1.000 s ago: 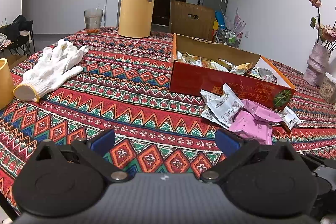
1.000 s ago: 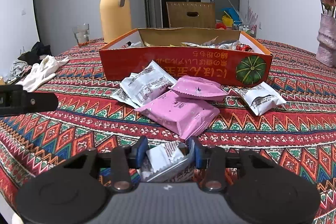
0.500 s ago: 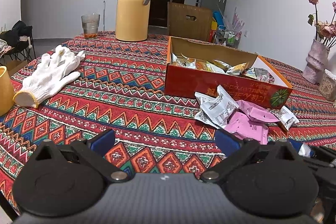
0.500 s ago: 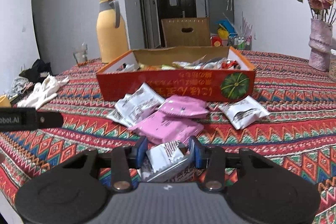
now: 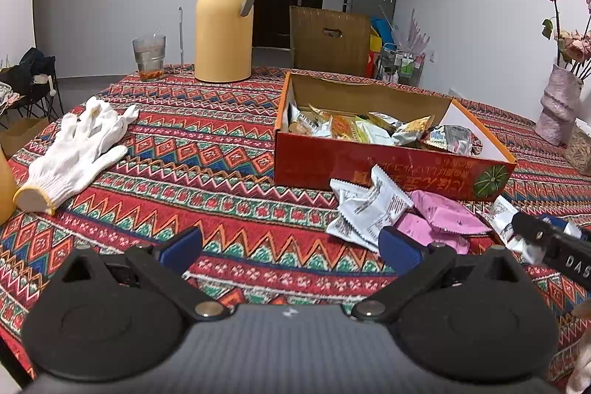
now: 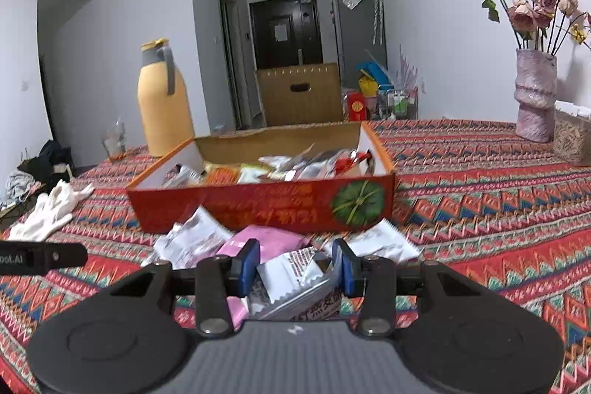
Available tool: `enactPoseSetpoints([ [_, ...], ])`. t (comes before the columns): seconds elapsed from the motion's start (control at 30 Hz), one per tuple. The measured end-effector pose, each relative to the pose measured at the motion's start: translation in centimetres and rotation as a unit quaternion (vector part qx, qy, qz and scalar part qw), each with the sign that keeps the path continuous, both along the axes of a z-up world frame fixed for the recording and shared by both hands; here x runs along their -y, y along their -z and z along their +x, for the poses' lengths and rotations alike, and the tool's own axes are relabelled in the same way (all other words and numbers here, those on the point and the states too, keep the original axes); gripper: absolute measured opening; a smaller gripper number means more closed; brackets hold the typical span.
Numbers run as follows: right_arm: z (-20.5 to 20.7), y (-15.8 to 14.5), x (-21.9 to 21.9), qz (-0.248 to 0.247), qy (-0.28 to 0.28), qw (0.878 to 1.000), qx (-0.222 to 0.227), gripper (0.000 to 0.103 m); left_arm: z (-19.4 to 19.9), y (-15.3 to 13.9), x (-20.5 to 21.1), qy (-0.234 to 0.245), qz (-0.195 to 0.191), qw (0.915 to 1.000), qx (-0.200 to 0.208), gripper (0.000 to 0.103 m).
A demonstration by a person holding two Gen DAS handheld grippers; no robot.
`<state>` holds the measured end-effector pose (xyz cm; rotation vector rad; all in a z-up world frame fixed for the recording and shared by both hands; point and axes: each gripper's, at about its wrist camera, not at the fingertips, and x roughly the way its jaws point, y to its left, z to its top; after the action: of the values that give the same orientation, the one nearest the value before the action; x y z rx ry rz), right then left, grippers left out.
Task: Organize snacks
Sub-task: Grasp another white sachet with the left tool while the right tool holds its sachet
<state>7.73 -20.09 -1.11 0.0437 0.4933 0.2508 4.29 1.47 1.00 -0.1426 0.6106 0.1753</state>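
Right tongs (image 6: pixel 294 263) are clamped on a white snack packet (image 6: pixel 295 277), which I see pinched between the blue pads and carried above the patterned tablecloth (image 6: pixel 480 228). Left tongs (image 5: pixel 290 246) stand wide apart with nothing between them, hovering over bare cloth. Just ahead of my right tongs lies the loose pile: a white packet (image 5: pixel 369 205) leaning at the left, two pink packets (image 5: pixel 443 213) overlapping beside it, and another white one (image 6: pixel 384 242) to the right. Right behind the pile sits the red cardboard box (image 5: pixel 369 161), open-topped and already holding mixed snacks. From the left wrist view the pile lies forward and to the right of the open fingers, with my right tool reaching in from that edge
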Motion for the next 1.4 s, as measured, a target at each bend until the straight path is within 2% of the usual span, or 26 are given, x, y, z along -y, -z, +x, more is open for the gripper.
enactPoseSetpoints([
  [0.17,1.6,-0.8,1.0,0.000,0.001,1.000,0.016,0.042,1.6,-0.5,0.9,0.007,0.016,0.9998,-0.003,0.103],
  [0.47,4.7,-2.0,2.1,-0.002,0.000,0.999,0.044,0.042,4.0,-1.4,1.3,-0.001,0.022,0.9998,0.000,0.103],
  [0.8,8.1,0.8,3.8,0.049,0.025,0.998,0.010,0.042,7.4,-0.3,2.4,-0.006,0.030,0.9993,-0.023,0.103],
  [1.0,7.6,1.4,3.8,0.042,0.025,0.999,0.019,0.042,9.3,1.5,4.6,0.023,0.058,0.9972,-0.040,0.103],
  [1.2,7.5,1.5,3.8,0.043,0.025,0.999,0.022,0.042,10.4,3.2,6.7,0.046,0.112,0.9915,-0.050,0.103],
  [1.4,7.0,1.5,3.8,0.043,0.021,0.998,0.029,0.042,11.4,4.4,7.4,0.067,0.128,0.9877,-0.060,0.090],
])
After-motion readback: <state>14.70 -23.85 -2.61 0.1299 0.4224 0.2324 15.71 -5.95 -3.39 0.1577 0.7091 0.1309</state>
